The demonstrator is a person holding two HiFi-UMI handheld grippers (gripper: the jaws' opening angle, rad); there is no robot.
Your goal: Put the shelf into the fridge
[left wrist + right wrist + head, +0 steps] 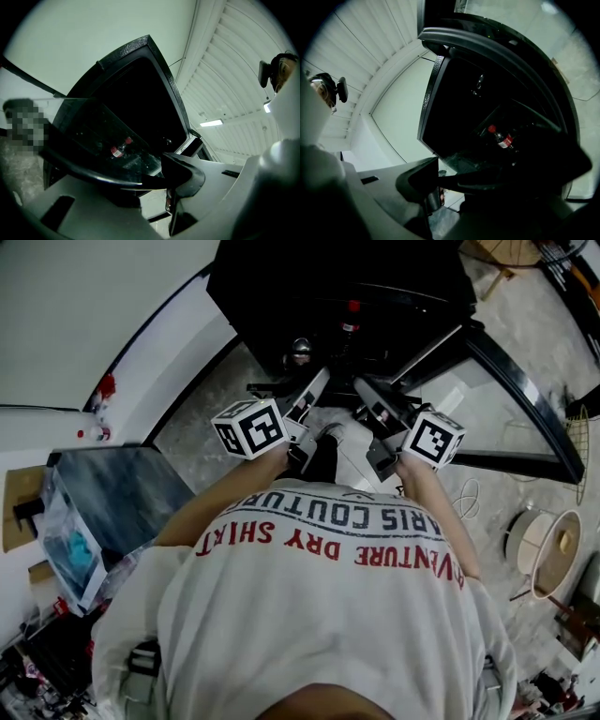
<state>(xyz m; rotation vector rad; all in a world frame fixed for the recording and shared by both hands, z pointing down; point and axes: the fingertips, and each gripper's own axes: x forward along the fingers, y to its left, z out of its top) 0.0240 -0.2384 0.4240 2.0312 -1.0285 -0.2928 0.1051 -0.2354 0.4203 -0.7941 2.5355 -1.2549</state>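
I stand in front of the open black fridge (337, 287), with a red-capped bottle (352, 315) inside it. Both grippers hold a glass shelf with a black rim (93, 173) out toward the opening. My left gripper (154, 180) is shut on the shelf's near rim, and the bottle (119, 149) shows through the glass. My right gripper (440, 183) is shut on the same rim (501, 180) from the other side. From the head view the left gripper (305, 404) and right gripper (375, 413) sit side by side just before the fridge. There the clear pane is hard to make out.
The fridge door (525, 399) stands open to the right. A dark grey slab (122, 493) with clutter beside it lies at my left. A round white object (548, 549) stands on the speckled stone floor at the right. A white wall runs along the left.
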